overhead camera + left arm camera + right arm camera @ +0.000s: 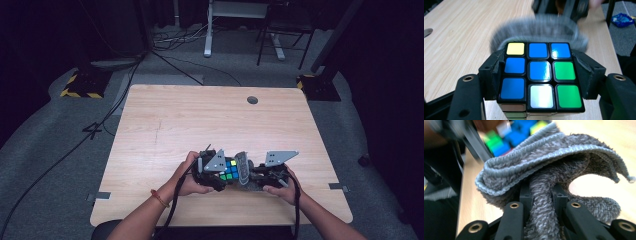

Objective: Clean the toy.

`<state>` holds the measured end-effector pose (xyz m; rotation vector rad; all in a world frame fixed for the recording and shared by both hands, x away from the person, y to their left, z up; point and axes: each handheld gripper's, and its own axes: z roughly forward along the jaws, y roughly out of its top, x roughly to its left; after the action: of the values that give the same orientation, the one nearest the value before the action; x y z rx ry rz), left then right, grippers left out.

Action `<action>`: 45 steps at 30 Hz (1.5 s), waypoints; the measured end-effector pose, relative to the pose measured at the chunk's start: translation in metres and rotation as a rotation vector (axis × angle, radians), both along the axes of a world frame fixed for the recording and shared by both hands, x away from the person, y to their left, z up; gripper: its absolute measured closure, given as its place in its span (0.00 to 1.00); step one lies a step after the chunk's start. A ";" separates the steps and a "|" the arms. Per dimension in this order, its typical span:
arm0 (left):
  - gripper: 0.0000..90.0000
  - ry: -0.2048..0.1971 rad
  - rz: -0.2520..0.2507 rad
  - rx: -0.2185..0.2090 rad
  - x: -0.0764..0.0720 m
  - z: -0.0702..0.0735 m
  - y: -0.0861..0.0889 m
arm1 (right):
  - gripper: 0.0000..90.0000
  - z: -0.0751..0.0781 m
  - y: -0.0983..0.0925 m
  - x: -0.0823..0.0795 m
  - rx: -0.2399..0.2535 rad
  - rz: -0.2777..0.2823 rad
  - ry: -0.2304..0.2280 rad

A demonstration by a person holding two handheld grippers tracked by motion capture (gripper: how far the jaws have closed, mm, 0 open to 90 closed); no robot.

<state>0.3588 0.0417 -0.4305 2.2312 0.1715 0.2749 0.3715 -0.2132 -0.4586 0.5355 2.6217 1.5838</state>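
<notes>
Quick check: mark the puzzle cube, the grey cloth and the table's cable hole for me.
puzzle cube (539, 71): left gripper view, centre blue tile.
grey cloth (549, 172): right gripper view, folded hem.
cable hole (252, 100): high view, its dark centre.

Scrambled puzzle cube (540, 76) touches a bunched grey cloth (554, 167).

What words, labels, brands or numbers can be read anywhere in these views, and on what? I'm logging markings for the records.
None can be read.
The puzzle cube held in the left gripper bears plain coloured stickers, no print.
The grey cloth pinched in the right gripper shows no tag.
The wooden table carries no label.
The blue object on the floor may bear print, too small and blurred to tell.
</notes>
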 end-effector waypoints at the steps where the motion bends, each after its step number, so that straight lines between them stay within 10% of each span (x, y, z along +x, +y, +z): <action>1: 0.37 -0.001 -0.001 0.001 0.000 0.000 -0.001 | 0.85 0.005 -0.001 -0.001 0.022 -0.003 -0.013; 16: 0.38 -0.022 -0.017 -0.070 -0.006 0.012 0.004 | 0.85 -0.019 0.012 0.004 -0.129 0.013 0.061; 22: 0.37 0.008 -0.026 -0.118 -0.002 0.012 0.010 | 0.85 -0.015 0.005 0.005 -0.011 0.048 0.088; 27: 0.36 -0.010 -0.007 -0.080 -0.002 0.008 0.007 | 0.85 -0.010 -0.005 0.006 0.051 0.043 0.082; 41: 0.36 -0.023 0.020 0.055 0.000 -0.005 -0.004 | 0.85 0.005 -0.008 -0.001 0.042 0.015 -0.010; 45: 0.37 -0.024 0.023 0.017 0.000 -0.001 -0.002 | 0.85 0.011 -0.009 -0.002 0.050 0.005 -0.042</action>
<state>0.3584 0.0401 -0.4319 2.2433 0.1830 0.3170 0.3692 -0.2218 -0.4474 0.4935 2.5616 1.6476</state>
